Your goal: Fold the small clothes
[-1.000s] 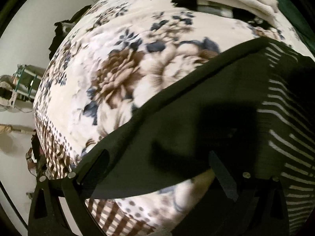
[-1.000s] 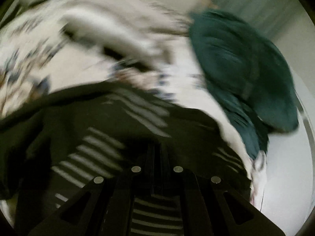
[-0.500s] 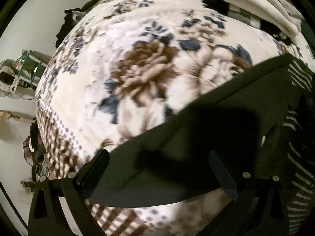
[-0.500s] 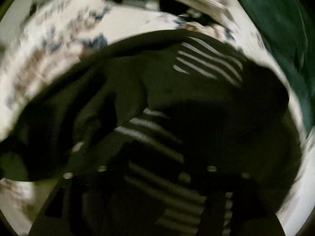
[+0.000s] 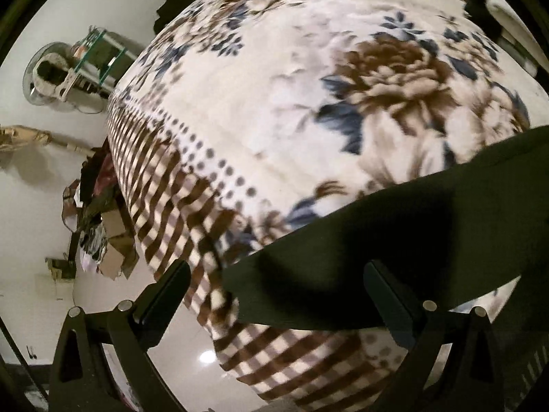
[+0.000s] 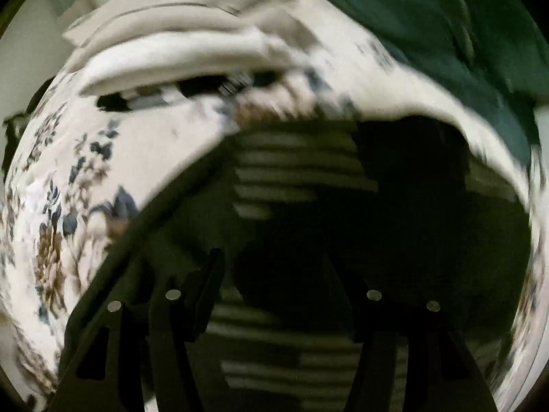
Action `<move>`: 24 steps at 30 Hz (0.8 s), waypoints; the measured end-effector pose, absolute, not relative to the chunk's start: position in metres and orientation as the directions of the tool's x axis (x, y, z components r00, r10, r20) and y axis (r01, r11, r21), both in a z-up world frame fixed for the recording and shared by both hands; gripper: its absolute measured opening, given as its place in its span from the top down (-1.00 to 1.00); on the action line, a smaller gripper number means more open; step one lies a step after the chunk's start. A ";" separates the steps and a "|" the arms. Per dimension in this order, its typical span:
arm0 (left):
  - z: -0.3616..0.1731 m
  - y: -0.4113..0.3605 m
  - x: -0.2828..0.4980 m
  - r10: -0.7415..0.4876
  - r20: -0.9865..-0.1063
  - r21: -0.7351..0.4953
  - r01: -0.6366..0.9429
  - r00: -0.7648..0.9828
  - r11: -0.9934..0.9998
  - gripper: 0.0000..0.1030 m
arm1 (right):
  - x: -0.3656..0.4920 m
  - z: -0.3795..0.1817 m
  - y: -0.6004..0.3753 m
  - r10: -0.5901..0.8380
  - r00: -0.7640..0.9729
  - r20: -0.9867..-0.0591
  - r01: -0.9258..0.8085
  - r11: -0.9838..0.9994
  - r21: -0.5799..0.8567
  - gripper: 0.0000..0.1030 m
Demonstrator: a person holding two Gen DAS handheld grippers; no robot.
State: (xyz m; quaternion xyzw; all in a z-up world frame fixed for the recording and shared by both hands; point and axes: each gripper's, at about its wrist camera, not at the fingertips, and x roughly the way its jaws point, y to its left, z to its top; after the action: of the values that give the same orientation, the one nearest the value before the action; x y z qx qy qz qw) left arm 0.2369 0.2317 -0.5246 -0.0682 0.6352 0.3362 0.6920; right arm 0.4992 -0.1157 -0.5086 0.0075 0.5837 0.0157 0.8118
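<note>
Both views are taken from wrist-mounted fisheye cameras aimed steeply down along the fingers of each tool. From the left tool (image 5: 274,285), the cream floral-printed bed blanket (image 5: 274,103) is seen from close above, with its brown checked edge and the pale glossy floor (image 5: 31,223) at left. From the right tool (image 6: 274,271), held nearer, a blurred view is given. The dark green striped garment (image 6: 302,171) and the blanket are shared.

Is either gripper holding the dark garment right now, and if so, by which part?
Nothing is held. The left gripper and the right gripper both stand open above the dark garment, which lies on the floral blanket.
</note>
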 end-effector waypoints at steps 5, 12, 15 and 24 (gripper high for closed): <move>-0.530 0.240 0.233 0.366 -0.930 0.318 -0.569 -0.031 0.759 -1.00 | 0.535 -0.561 -0.077 -0.147 0.180 -0.973 -0.170 0.969 -0.178 -0.12; -0.534 0.255 0.225 0.354 -0.934 0.304 -0.608 -0.040 0.734 -1.00 | 0.546 -0.548 -0.085 -0.088 0.264 -0.960 -0.018 0.995 -0.096 0.91; -0.540 0.263 0.221 0.340 -0.938 0.304 -0.620 -0.063 0.723 -1.00 | 0.553 -0.540 -0.069 -0.030 0.302 -0.953 -0.051 0.998 -0.047 0.89; -0.541 0.300 0.193 0.244 -0.969 0.199 -0.705 -0.038 0.681 -1.00 | 0.536 -0.542 -0.135 0.251 0.151 -0.956 0.086 0.960 0.266 -0.27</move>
State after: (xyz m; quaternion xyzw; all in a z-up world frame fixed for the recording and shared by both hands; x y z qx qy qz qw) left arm 0.1925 0.3001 -0.5415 -0.1837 0.6270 0.3549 0.6687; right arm 0.5357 -0.1354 -0.5420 0.1299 0.6490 0.0554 0.7476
